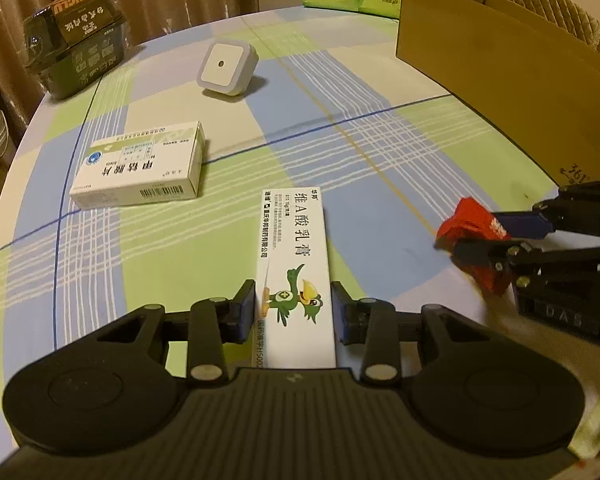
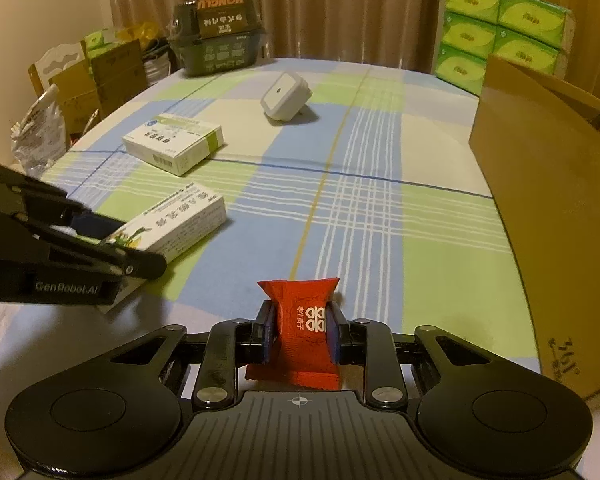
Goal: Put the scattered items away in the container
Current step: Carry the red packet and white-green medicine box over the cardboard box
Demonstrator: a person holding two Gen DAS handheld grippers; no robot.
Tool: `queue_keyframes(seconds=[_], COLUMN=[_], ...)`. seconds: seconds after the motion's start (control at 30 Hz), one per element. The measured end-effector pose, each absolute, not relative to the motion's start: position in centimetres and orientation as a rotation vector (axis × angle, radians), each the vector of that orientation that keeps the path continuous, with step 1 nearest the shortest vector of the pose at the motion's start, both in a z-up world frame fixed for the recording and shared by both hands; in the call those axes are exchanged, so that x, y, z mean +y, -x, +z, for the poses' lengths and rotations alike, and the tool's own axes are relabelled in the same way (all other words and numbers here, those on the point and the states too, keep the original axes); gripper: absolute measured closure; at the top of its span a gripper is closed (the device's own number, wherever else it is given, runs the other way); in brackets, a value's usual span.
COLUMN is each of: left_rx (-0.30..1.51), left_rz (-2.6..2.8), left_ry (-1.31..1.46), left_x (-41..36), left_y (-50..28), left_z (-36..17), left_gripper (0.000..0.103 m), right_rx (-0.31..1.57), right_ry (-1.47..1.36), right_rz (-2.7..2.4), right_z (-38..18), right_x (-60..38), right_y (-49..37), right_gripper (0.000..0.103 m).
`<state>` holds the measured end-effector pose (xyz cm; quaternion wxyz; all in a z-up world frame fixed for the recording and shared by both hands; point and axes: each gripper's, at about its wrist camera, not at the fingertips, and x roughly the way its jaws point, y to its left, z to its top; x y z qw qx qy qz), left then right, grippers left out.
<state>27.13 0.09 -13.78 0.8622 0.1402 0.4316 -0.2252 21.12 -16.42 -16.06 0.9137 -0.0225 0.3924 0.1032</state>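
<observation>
The left gripper (image 1: 293, 306) has its fingers closed on the near end of a long white cardboard box with a green bird picture (image 1: 294, 264). The box lies flat on the surface with the blue, green and white checked cloth (image 2: 380, 208). The right gripper (image 2: 300, 330) has its fingers squeezed on a small red crinkly packet with white marks (image 2: 304, 328), held up off the cloth.

From the right wrist view, the big open brown cardboard box (image 2: 548, 200) stands at three o'clock, close beside the packet, and its tall wall rises above it. Straight ahead at twelve o'clock the cloth is bare a long way. The left gripper and its bird box sit at nine o'clock, near but not touching.

Further off at eleven o'clock lies a white and green medicine box (image 2: 174, 144). Behind it, a white square plug-in night light (image 2: 286, 96) leans tilted. At the far edge sits a dark plastic tub with a brown label (image 2: 218, 36). Green tissue packs (image 2: 504, 32) are stacked behind the brown box. The surface edge curves away at ten o'clock, with a silver crinkly bag (image 2: 40, 136) just past it.
</observation>
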Motion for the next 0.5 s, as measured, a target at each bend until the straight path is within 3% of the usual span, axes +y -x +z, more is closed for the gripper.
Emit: queue_keyframes(seconds=[0.5], left_rx=[0.871], left_rz=[-0.491], left_ry=[-0.265], left_x=[-2.0], left_y=[-21.6], left_z=[-10.0], left_gripper=[0.07], right_rx=[0.738], right_ry=[0.026], right_rz=[0.163], right_z=[-11.2], right_x=[-18.9], right_y=[-16.4], right_gripper=[0.08])
